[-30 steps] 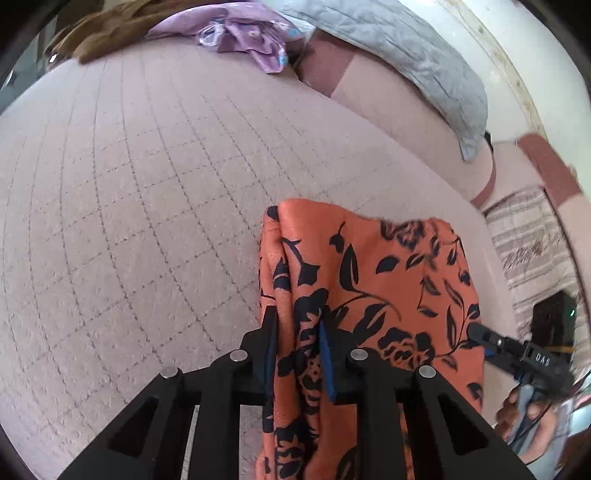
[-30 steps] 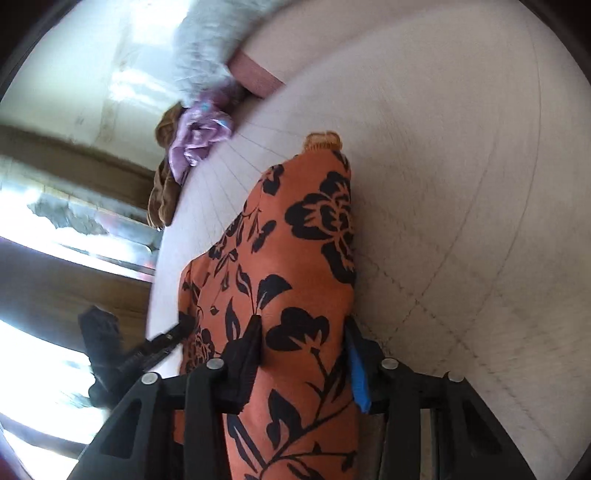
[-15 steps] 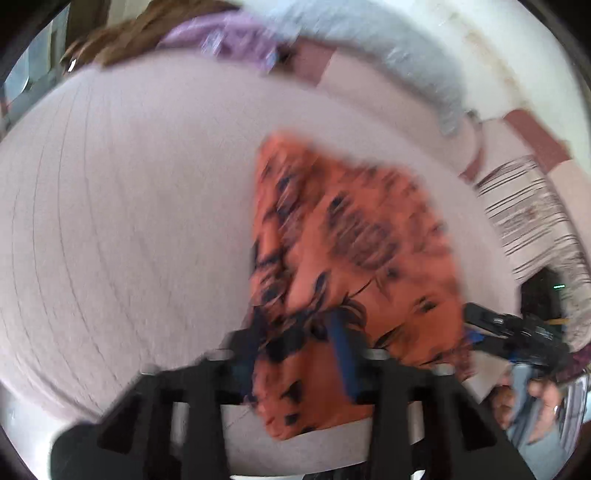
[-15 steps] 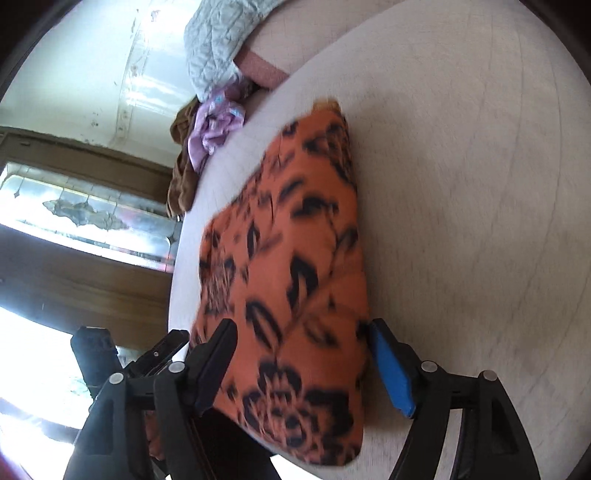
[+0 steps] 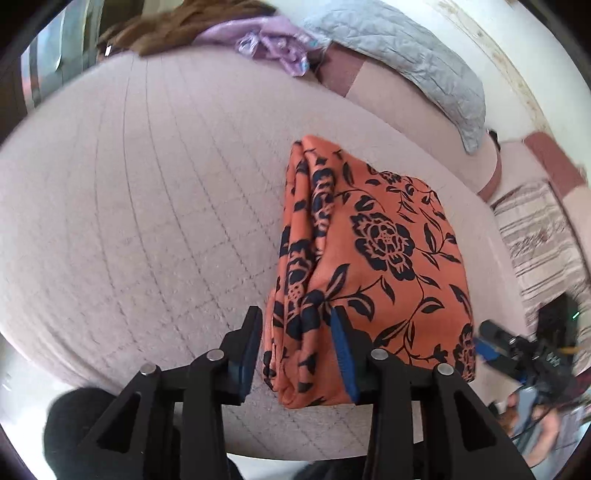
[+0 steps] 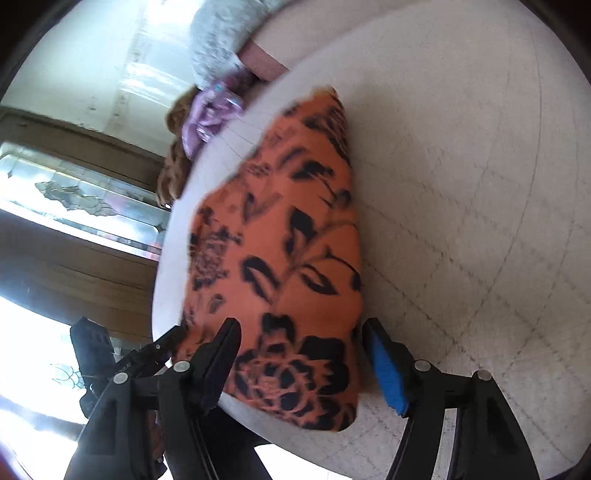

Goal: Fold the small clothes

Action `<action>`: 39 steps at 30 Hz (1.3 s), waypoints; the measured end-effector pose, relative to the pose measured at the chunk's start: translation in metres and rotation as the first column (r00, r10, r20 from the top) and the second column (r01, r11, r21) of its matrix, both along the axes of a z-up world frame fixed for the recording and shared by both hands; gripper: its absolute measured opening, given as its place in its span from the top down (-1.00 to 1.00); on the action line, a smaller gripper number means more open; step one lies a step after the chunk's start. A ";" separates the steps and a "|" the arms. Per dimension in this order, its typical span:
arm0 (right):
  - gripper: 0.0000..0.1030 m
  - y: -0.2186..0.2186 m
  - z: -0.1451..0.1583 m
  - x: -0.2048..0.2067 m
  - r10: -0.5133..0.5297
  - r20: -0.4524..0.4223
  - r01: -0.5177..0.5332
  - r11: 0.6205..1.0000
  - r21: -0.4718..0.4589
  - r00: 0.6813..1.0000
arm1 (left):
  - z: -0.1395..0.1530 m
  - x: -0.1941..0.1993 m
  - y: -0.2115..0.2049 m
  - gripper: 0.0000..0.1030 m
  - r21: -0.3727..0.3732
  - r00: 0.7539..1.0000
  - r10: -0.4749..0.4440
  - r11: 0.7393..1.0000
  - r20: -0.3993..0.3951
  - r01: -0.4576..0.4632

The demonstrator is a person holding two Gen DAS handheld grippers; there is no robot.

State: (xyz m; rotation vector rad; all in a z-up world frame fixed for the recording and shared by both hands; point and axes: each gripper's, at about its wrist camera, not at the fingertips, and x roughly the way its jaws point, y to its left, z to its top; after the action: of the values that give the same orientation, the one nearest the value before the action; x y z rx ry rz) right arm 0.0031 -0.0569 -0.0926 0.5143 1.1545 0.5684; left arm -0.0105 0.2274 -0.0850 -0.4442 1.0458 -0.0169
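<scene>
An orange garment with a black flower print [image 5: 373,258] lies folded on the pale quilted bed, near its front edge. My left gripper [image 5: 297,350] is open, its jaws on either side of the garment's left folded edge. My right gripper [image 6: 303,363] is open wide around the garment's [image 6: 280,236] near end, apart from the cloth. The right gripper also shows in the left wrist view [image 5: 517,354], at the garment's right side.
The quilted bed cover [image 5: 147,203] stretches to the left and back. A purple garment [image 5: 273,48] and a brown one [image 5: 184,26] lie at the far end. A grey pillow [image 5: 406,62] lies at the back right. A striped cloth [image 5: 543,236] lies right.
Both grippers have opened and let go of the orange garment. It now lies folded flat on the bed. Both grippers have drawn back toward the front edge.
</scene>
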 end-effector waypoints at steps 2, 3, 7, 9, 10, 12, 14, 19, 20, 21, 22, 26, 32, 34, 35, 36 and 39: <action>-0.41 0.003 0.007 0.001 0.005 0.017 -0.005 1.000 -0.027 1.000 | 0.007 0.006 -0.009 -0.01 0.056 1.000 0.001 0.998 0.008 -0.001; -0.41 0.003 0.010 0.002 0.006 0.022 -0.006 0.999 -0.032 1.000 | 0.010 0.010 -0.015 -0.04 0.077 1.000 -0.002 0.997 0.021 0.001; -0.44 0.005 0.017 0.012 -0.003 0.031 0.005 0.999 -0.044 1.000 | 0.023 0.018 -0.024 -0.15 0.155 0.999 -0.024 0.988 0.045 0.017; -0.44 0.004 0.018 0.018 -0.008 0.028 0.009 0.999 -0.046 1.000 | 0.026 0.024 -0.027 -0.15 0.172 0.998 -0.032 0.985 0.053 0.022; -0.44 0.005 0.019 0.021 -0.006 0.030 0.008 0.999 -0.049 1.000 | 0.027 0.027 -0.028 -0.15 0.177 0.998 -0.034 0.984 0.053 0.024; -0.44 0.007 0.020 0.026 -0.002 0.035 0.004 0.998 -0.056 0.999 | 0.027 0.033 -0.028 -0.15 0.185 0.998 -0.034 0.983 0.054 0.023; -0.44 0.012 0.021 0.034 -0.001 0.033 0.003 0.998 -0.059 0.999 | 0.026 0.037 -0.027 -0.16 0.190 0.998 -0.032 0.982 0.052 0.022; -0.51 0.020 0.020 0.051 0.000 0.040 0.002 0.998 -0.063 0.999 | 0.017 0.050 -0.024 -0.31 0.185 0.998 -0.022 0.983 0.051 0.012; -0.54 0.022 0.017 0.053 0.000 0.037 0.003 0.998 -0.066 0.999 | 0.010 0.051 -0.024 -0.30 0.181 0.998 -0.029 0.983 0.056 0.018; -0.54 0.026 0.011 0.056 0.011 0.032 -0.009 0.997 -0.077 0.999 | -0.003 0.056 -0.025 0.12 0.188 0.999 -0.045 0.981 0.014 0.041; -0.31 0.032 0.003 0.058 0.043 0.021 -0.040 0.992 -0.118 0.999 | -0.018 0.059 -0.023 0.48 0.163 0.998 -0.054 0.985 -0.043 0.060; -0.15 0.036 -0.004 0.055 0.068 0.011 -0.066 0.985 -0.162 0.998 | -0.012 0.054 -0.014 0.44 0.084 0.999 -0.035 0.996 -0.009 0.035; -0.44 0.012 0.008 0.073 -0.021 0.003 0.021 0.999 -0.029 1.000 | 0.014 0.075 -0.007 -0.36 0.062 0.997 -0.032 0.998 0.069 0.028; -0.46 0.010 0.008 0.086 -0.045 0.005 0.045 0.999 -0.011 0.999 | 0.000 0.090 -0.010 -0.35 0.056 0.998 -0.053 0.997 0.037 0.051; -0.51 0.011 0.005 0.093 -0.049 -0.004 0.049 0.999 0.003 0.999 | -0.016 0.098 -0.012 -0.25 0.070 0.998 -0.064 0.995 -0.027 0.066; -0.51 0.013 -0.001 0.101 -0.047 -0.026 0.048 0.999 0.010 0.999 | -0.028 0.103 -0.014 0.14 0.043 0.994 -0.080 0.996 -0.069 0.083; 0.00 0.035 -0.021 0.116 0.030 -0.067 -0.033 0.998 -0.044 0.997 | -0.024 0.101 -0.008 0.30 -0.043 0.997 -0.054 0.998 -0.046 0.052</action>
State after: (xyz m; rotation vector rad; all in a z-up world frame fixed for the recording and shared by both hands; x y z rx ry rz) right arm 0.1193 -0.0219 -0.1135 0.4800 1.2378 0.5550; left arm 0.0906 0.2197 -0.1093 -0.4566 1.1051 -0.0765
